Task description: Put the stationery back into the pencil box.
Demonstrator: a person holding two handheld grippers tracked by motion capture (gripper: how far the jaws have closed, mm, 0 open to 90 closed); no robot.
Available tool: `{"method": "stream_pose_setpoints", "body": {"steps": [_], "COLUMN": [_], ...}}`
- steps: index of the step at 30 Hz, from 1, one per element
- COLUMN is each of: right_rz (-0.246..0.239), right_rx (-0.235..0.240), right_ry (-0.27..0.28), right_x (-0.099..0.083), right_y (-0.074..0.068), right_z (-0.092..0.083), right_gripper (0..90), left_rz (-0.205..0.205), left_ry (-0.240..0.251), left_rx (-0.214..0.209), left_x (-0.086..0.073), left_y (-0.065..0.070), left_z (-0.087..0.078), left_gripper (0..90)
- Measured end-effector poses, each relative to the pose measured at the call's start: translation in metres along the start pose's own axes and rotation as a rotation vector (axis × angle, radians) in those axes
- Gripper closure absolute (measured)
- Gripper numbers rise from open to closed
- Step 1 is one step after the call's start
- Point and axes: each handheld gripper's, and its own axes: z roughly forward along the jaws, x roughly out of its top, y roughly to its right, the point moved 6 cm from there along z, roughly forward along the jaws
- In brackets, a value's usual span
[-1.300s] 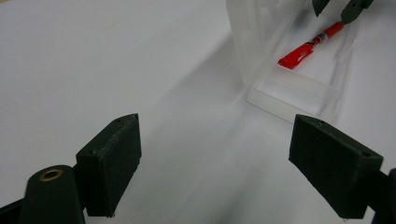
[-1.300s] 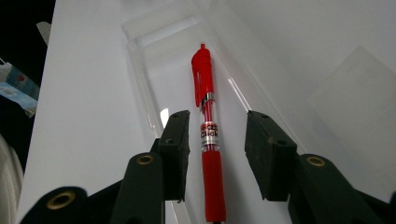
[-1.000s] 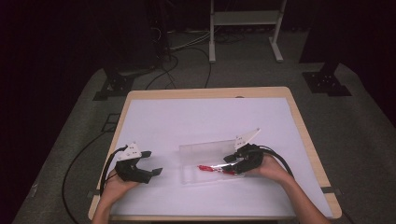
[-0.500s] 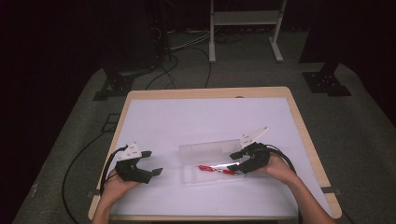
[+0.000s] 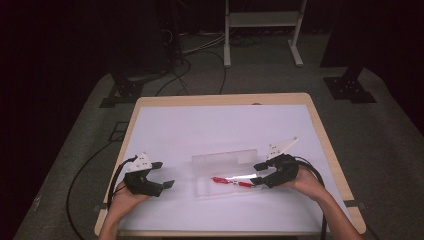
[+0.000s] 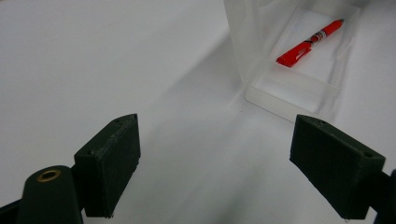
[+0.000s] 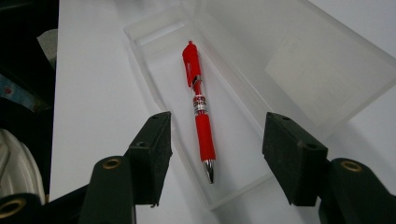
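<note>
Inside the clear plastic box, near the table's front middle, lies a red pen, flat on the tray floor, metal tip toward the right gripper, clip end away. Box lid stands open on the far side, w/ the tray approx. lengthwise across the table. Right gripper's jaws are spread wide, one each side of the tray's near end, w/ the pen tip between them but not touched; they grasp nothing. Pen barrel has a small printed label band, too small to read. Left gripper sits well apart, at the table's front left, jaws also spread wide and empty, over bare white surface, pointing toward the box.
</note>
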Motion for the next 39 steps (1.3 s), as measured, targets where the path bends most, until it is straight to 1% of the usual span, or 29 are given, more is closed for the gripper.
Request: {"method": "stream_pose_setpoints", "body": {"steps": [14, 16, 20, 25, 29, 33, 34, 35, 37, 39], "right_rz": [0.016, 0.027, 0.036, 0.044, 0.054, 0.073, 0.088, 0.088, 0.101, 0.110], "right_rx": [-0.027, -0.031, -0.039, -0.054, -0.060, -0.065, -0.072, -0.072, -0.076, -0.083], "right_ry": [0.011, 0.021, 0.021, 0.034, 0.031, 0.035, 0.036, 0.036, 0.050, 0.052], "right_x": [-0.012, -0.015, -0.019, -0.025, -0.031, -0.038, -0.042, -0.042, -0.045, -0.050], "right_y": [0.000, 0.000, 0.001, 0.001, 0.001, 0.002, 0.003, 0.003, 0.002, 0.002], "right_z": [-0.013, -0.017, -0.021, -0.029, -0.031, -0.034, -0.037, -0.037, -0.041, -0.043], "right_gripper": [41.0, 41.0, 41.0, 40.9, 40.6, 40.1, 39.8, 39.8, 39.9, 39.8], "left_rz": [0.001, 0.001, 0.002, 0.002, -0.002, -0.002, -0.002, -0.002, -0.004, 0.001], "left_ry": [0.000, 0.001, 0.003, 0.004, 0.004, 0.006, 0.006, 0.007, 0.008, 0.008], "left_rx": [-0.002, -0.003, -0.003, -0.005, -0.001, 0.000, 0.001, 0.000, 0.000, 0.002], "left_x": [0.000, 0.000, 0.000, 0.001, 0.000, 0.001, 0.001, 0.001, 0.001, 0.002], "left_y": [0.000, 0.000, 0.001, 0.001, 0.001, 0.000, 0.000, 0.000, 0.001, 0.001], "left_z": [0.000, 0.000, -0.001, -0.001, -0.001, -0.002, -0.002, -0.002, -0.002, -0.002], "left_gripper": [15.5, 15.4, 15.3, 15.3, 14.4, 14.3, 14.0, 14.0, 14.0, 14.0]}}
